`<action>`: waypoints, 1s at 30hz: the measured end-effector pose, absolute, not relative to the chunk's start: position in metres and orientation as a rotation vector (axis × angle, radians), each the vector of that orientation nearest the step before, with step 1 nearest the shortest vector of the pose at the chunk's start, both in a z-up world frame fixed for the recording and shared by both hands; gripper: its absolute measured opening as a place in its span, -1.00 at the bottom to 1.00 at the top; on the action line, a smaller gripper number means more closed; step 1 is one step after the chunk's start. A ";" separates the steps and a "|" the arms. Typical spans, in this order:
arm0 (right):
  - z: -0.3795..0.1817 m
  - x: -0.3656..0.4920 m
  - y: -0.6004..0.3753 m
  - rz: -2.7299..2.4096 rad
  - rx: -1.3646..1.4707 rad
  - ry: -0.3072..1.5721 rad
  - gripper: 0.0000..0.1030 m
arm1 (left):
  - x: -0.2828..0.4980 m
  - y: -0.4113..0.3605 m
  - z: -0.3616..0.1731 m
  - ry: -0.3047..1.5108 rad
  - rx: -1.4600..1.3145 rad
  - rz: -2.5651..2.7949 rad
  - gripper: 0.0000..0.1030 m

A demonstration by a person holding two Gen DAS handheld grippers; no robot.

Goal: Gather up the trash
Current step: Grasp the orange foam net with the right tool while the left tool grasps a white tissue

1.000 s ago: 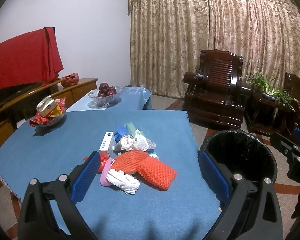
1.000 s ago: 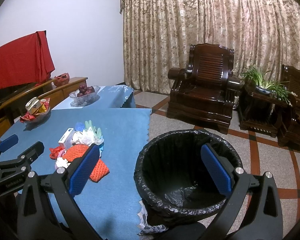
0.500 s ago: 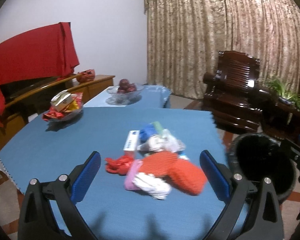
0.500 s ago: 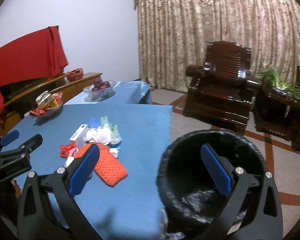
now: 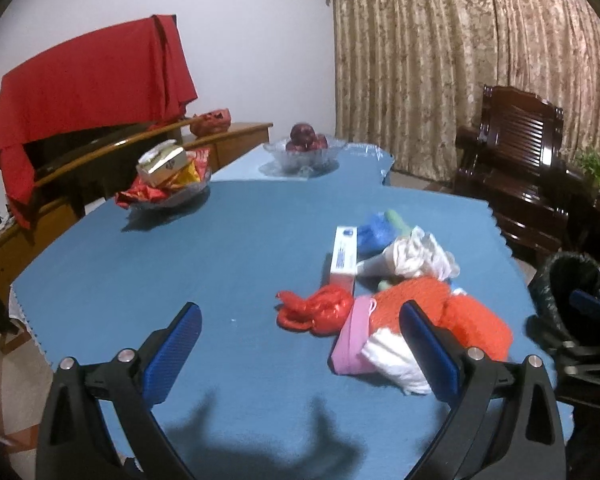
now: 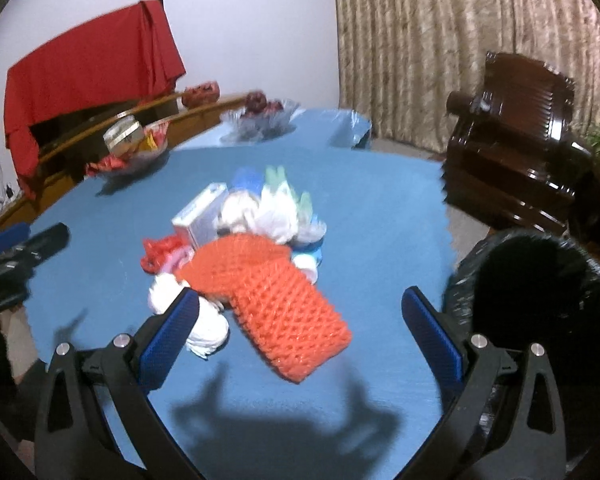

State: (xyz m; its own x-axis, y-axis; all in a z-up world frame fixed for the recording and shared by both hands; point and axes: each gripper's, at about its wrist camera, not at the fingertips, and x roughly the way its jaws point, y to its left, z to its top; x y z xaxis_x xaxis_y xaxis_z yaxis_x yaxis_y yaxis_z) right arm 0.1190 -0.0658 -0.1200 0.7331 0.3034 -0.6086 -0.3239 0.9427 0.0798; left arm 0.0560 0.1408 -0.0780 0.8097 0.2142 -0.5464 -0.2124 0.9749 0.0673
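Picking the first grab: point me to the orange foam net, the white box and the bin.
orange foam net (image 6: 288, 312), right wrist view, middle of its mesh.
white box (image 5: 345, 256), left wrist view, its printed top face.
bin (image 6: 460, 300), right wrist view, left side of its black liner.

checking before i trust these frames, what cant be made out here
- Trash bin, right wrist view: the inside is plain black, contents unreadable.
- White box, left wrist view: its print is too small to read.
- White tissue, left wrist view: partly behind a finger of the left hand-held gripper.
- Trash pile, right wrist view: far items blurred.
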 end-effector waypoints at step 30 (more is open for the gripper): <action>-0.167 0.152 -0.073 0.409 -0.088 0.802 -0.54 | 0.088 0.098 -0.140 0.723 -0.019 0.147 0.44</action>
State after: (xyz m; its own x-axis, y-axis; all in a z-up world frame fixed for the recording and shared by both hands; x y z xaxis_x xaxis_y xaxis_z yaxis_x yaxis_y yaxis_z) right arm 0.1515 -0.0729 -0.1665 0.6216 0.3226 -0.7138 -0.3881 0.9184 0.0770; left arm 0.0883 0.0977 -0.1398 0.7400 0.1272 -0.6604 -0.1404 0.9895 0.0332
